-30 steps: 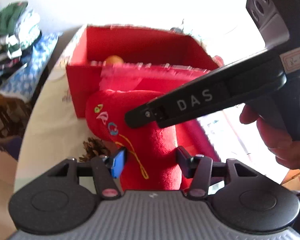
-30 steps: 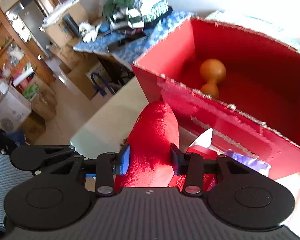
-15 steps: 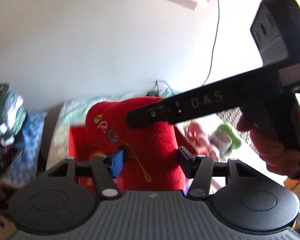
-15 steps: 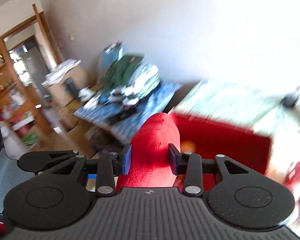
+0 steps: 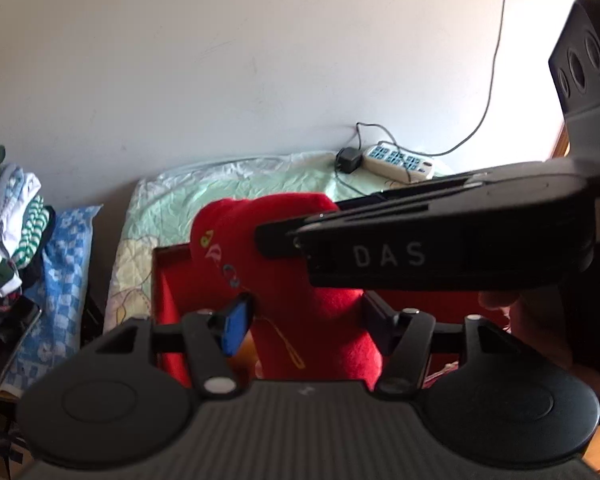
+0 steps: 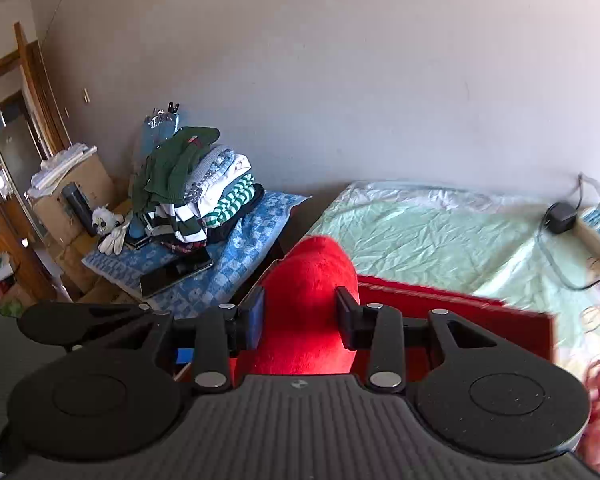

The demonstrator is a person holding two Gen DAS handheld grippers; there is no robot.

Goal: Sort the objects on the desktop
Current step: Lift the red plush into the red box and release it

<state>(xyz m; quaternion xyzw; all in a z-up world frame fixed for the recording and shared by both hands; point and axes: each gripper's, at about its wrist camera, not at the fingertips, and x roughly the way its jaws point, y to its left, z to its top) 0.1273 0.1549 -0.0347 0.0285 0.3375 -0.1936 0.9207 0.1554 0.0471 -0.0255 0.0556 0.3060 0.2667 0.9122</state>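
The red plush toy [image 6: 308, 304] is clamped between the pads of the right gripper [image 6: 300, 320] above the red box [image 6: 460, 312]. The left gripper [image 5: 304, 320] is opening around the toy, its blue pad [image 5: 236, 328] apart from the plush.

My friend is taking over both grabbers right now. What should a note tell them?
Right gripper: shut on the red plush stocking, holding it up over the red cardboard box.
Left gripper: jaws opening around the same stocking's lower part; the blue pad looks just clear of the plush.
Things: the box sits on the pale green crinkled cloth. What is inside the box is mostly hidden from here.
Done: stocking lifted to the box.
Left: probably lower it in, let go with the right gripper, then sort whatever remains on the desk.
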